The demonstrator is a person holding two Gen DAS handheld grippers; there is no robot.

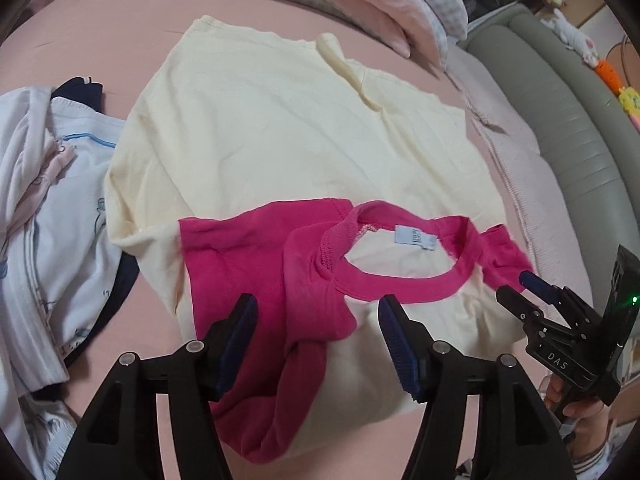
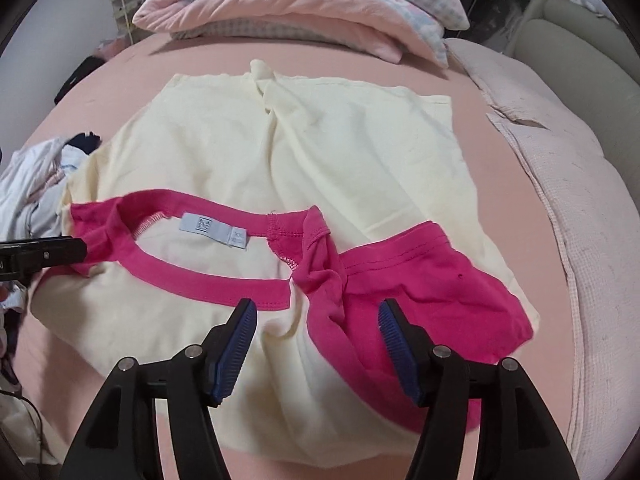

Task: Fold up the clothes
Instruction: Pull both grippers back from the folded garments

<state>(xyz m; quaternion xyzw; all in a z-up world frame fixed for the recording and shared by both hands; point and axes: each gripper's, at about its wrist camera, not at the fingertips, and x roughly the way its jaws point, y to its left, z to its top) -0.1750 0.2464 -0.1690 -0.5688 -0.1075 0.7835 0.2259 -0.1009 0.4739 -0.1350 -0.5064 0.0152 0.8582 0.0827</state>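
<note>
Pink bed sheet (image 2: 516, 184) fills the scene, folded pink bedding (image 2: 304, 12) stacked at the far end. On the sheet, spread mostly flat, lies the cream T-shirt (image 1: 280, 128) with its pink sleeves and collar nearest the cameras, both sleeves folded in over the body. A heap of pale blue and white clothes (image 1: 48, 200) sits to its left, touching its edge. Above the left pink sleeve (image 1: 248, 264) hangs the left gripper (image 1: 318, 344), jaws apart, no cloth between the pads. Over the right pink sleeve (image 2: 420, 280) the right gripper (image 2: 318, 344) gapes too, holding nothing. Small blue label (image 2: 202, 226) showing inside the collar.
</note>
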